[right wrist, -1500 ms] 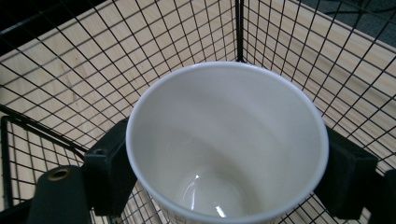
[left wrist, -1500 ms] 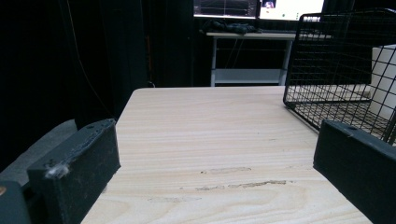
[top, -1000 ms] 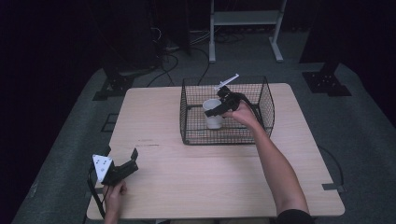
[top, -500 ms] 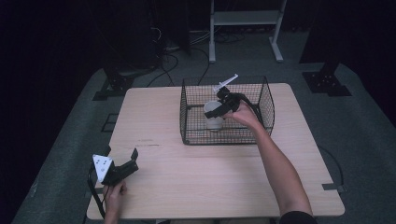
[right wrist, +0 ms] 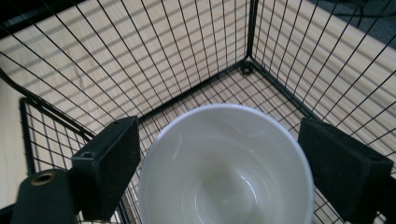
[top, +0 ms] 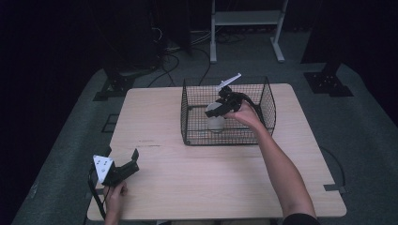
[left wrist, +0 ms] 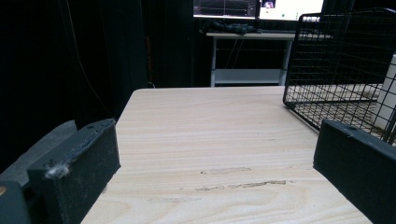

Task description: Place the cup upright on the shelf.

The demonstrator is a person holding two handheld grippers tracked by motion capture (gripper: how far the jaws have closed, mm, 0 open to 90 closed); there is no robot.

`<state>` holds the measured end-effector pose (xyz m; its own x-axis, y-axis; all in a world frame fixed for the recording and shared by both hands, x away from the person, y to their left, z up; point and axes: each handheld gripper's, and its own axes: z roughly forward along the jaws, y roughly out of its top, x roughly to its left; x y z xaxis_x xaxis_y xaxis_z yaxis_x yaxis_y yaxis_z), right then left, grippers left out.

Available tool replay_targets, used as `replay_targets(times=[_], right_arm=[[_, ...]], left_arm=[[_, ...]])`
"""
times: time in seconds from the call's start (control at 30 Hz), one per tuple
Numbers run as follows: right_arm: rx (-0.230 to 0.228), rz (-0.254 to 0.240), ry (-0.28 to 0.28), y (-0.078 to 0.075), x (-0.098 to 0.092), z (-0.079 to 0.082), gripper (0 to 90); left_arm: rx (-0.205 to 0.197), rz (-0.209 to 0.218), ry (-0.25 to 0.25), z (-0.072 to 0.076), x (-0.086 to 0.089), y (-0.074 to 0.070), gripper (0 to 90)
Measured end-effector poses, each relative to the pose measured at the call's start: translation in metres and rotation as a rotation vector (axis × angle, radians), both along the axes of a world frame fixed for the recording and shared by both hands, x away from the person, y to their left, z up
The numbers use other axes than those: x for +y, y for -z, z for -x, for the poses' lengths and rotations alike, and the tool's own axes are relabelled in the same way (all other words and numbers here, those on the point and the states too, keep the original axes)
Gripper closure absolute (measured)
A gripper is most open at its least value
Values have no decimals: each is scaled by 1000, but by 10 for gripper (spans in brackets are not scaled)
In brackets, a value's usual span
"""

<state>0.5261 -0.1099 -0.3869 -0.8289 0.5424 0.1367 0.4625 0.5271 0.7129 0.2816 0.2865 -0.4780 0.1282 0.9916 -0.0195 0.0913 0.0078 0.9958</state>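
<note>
Dark floor and cables surround a pale wooden worktop (top: 225,183). On its far half sits a black wire basket (top: 267,101), and a white cup (top: 215,117) stands upright inside it, toward the basket's left part. The right gripper (top: 224,104) reaches into the basket from the right; in the right gripper view its jaws stand spread on either side of the cup's rim, not visibly touching it. The left gripper (top: 123,166) rests at the worktop's near left corner, held by the person's hand (top: 114,194), jaws spread wide and holding nothing.
</note>
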Motion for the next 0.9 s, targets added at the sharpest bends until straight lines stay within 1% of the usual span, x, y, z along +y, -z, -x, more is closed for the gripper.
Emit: replay_targets(times=[0.27,0.37,0.43,0.5,0.53,0.6,0.7,0.73,0.83,0.9], right_arm=[[-23,-53,21,-14,-12,5,130],[-20,-86,16,-20,-19,9,136],[-29,-96,21,-22,-24,14,136],[-27,-114,28,-23,-30,17,136],[-21,-111,30,-23,-32,19,136],[-27,-114,43,-24,-37,22,136],[-29,-146,51,-27,-44,28,136],[-28,-150,50,-27,-46,30,136],[-33,-136,52,-29,-51,35,136],[-36,-150,52,-32,-55,37,136]], left_arm=[[-1,-4,1,0,0,0,0],[0,-5,1,0,-1,0,0],[0,-6,1,0,-1,0,0],[-1,-6,1,1,-1,0,0],[-2,-6,2,1,-1,0,0],[-3,-8,4,1,-1,0,0],[-1,-12,0,1,-2,0,0],[-1,-13,0,1,-2,0,0],[-1,-13,1,1,-1,0,0],[0,-11,-2,1,-1,0,0]])
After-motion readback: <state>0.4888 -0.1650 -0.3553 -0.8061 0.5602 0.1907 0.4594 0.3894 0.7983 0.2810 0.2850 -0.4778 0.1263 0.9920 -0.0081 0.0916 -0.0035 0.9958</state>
